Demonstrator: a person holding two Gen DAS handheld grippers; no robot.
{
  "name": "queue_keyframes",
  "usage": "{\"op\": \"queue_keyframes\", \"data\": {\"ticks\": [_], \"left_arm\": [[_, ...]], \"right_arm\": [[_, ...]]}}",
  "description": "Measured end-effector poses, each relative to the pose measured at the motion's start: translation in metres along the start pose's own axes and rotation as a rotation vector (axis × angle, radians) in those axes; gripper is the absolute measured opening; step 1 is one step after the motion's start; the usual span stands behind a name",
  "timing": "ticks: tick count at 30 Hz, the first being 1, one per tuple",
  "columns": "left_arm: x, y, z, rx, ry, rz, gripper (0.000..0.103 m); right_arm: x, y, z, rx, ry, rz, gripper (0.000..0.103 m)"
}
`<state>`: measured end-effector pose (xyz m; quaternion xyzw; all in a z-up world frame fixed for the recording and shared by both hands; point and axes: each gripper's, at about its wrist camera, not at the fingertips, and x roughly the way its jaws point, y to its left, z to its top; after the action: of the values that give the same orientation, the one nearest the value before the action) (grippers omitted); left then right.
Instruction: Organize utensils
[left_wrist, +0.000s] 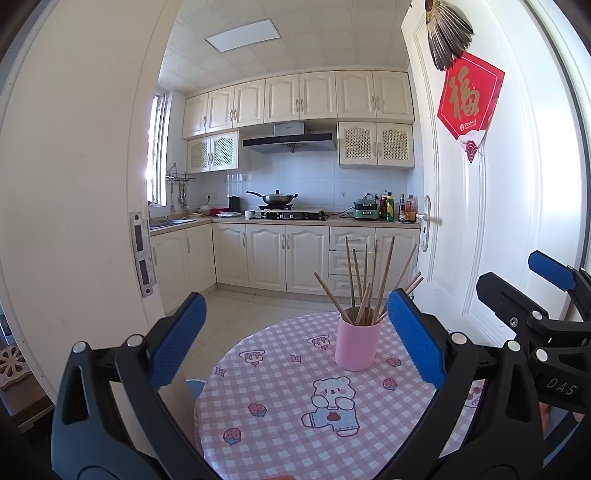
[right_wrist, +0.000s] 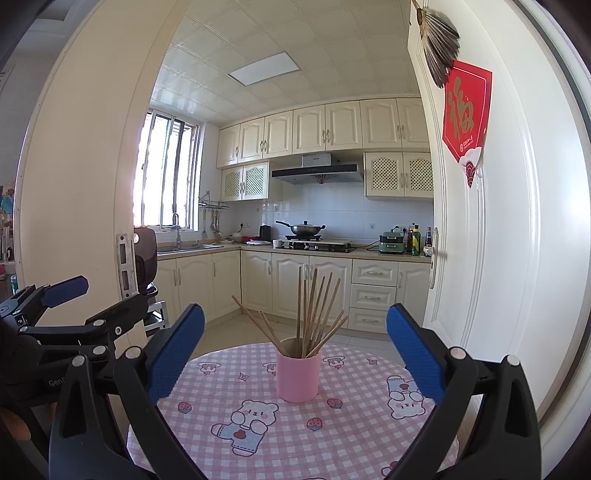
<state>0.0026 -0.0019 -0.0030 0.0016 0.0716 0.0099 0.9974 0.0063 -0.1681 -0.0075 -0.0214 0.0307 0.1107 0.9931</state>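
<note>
A pink cup (left_wrist: 357, 345) holding several wooden chopsticks (left_wrist: 364, 284) stands upright on a small round table with a pink checked cloth (left_wrist: 280, 373). My left gripper (left_wrist: 295, 339) is open and empty, held above the table's near side, short of the cup. My right gripper (right_wrist: 295, 354) is open and empty, also short of the pink cup (right_wrist: 298, 376) with its chopsticks (right_wrist: 314, 314). The right gripper shows at the right edge of the left wrist view (left_wrist: 532, 295); the left gripper shows at the left edge of the right wrist view (right_wrist: 70, 310).
The table (right_wrist: 343, 443) stands in a kitchen doorway. A white door (left_wrist: 491, 206) with a red paper decoration (left_wrist: 469, 103) is open at the right; the door frame (left_wrist: 92, 184) is at the left. Cabinets, a stove with a wok (left_wrist: 277, 199) and a sink lie beyond.
</note>
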Motion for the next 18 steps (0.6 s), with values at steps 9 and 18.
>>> {"op": "queue_keyframes", "data": {"ticks": [9, 18], "left_arm": [[-0.0015, 0.0004, -0.0009, 0.008, -0.014, 0.003, 0.097], [-0.0018, 0.0007, -0.0013, 0.009, -0.014, 0.005, 0.097]], "right_arm": [[0.0000, -0.0006, 0.0002, 0.001, 0.000, 0.002, 0.095], [0.0003, -0.0003, 0.0003, 0.003, 0.004, 0.002, 0.095]]}}
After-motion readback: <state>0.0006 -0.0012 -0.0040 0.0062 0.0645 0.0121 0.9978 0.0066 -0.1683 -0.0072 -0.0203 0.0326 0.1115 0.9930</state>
